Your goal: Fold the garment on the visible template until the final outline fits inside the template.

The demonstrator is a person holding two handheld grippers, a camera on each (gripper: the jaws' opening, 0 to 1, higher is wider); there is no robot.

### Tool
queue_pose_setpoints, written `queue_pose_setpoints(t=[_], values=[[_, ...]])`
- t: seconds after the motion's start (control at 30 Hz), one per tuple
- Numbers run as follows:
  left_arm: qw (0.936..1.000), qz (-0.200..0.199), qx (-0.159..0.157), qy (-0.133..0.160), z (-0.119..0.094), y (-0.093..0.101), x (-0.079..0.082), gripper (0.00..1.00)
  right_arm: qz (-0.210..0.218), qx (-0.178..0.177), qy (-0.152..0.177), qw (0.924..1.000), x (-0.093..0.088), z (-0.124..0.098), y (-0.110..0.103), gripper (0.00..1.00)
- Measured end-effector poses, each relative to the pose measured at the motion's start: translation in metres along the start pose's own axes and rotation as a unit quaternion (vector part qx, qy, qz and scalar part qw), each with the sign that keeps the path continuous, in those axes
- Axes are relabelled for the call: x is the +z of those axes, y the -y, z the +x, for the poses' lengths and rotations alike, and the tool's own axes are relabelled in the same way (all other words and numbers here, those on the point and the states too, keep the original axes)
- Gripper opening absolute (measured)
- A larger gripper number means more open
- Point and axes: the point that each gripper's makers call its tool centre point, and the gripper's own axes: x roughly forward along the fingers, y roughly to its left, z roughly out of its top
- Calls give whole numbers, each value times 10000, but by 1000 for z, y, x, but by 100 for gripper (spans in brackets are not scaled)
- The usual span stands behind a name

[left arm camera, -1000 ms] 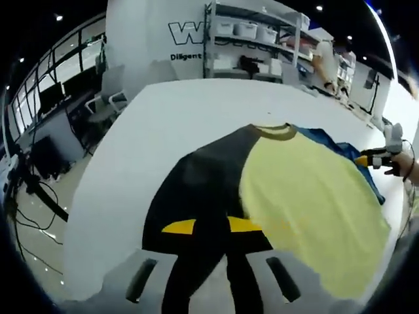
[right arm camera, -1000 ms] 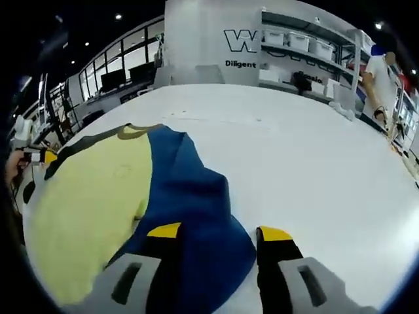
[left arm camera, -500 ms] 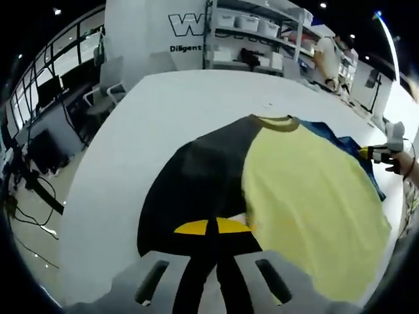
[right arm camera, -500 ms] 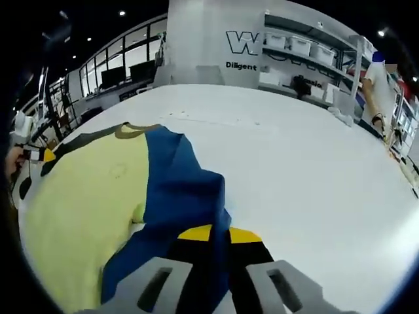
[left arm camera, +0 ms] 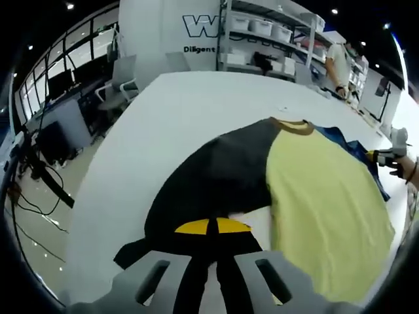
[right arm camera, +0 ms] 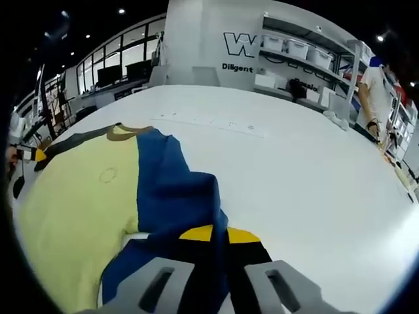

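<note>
A T-shirt lies flat on the white table [left arm camera: 190, 104]: pale yellow body [left arm camera: 321, 196], black sleeve [left arm camera: 209, 183], blue sleeve [right arm camera: 173, 190], olive collar [left arm camera: 292, 125]. In the left gripper view my left gripper [left arm camera: 212, 226] is shut on the black sleeve near its cuff, yellow tips together. In the right gripper view my right gripper [right arm camera: 220, 233] is shut on the blue sleeve, whose cloth bunches up between the jaws. The right gripper [left arm camera: 383, 156] also shows at the far right of the left gripper view, and the left gripper [right arm camera: 29, 154] at the far left of the right gripper view.
The white table [right arm camera: 308, 170] stretches wide around the shirt. Behind it stand shelves with bins [left arm camera: 262, 39] and a white wall with lettering [right arm camera: 239, 46]. Office chairs [left arm camera: 121, 82] and cables [left arm camera: 33, 190] sit off the left edge. A person [right arm camera: 373, 85] stands at the back right.
One second ago both grippers were open astride the sleeves; both have shut on them. The black sleeve is now pulled outward and lifted a little from the yellow body.
</note>
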Motion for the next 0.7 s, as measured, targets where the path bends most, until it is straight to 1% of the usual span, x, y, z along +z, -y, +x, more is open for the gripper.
queue_pose_setpoints(t=[0.03,0.07,0.17,0.3,0.43,0.7], values=[[9999,-47,117,-39,-2,-10,-4,0,-18,-67,6,10000,2,2,3,0],[9996,77,274,-89,-3,-20,-5,0,-8,-121,16,9999,4,4,5,0],[9992,50,378,-150,-2,-29,-7,0,-26,-137,31,9999,6,6,6,0],[9985,46,478,-271,1,-34,-11,0,-6,-158,48,9999,7,8,12,0],[9980,87,569,-274,3,-40,-8,0,-32,-195,41,9998,9,9,19,0],[9971,208,671,-309,5,-46,-5,0,-31,-153,11,9999,10,10,22,0]])
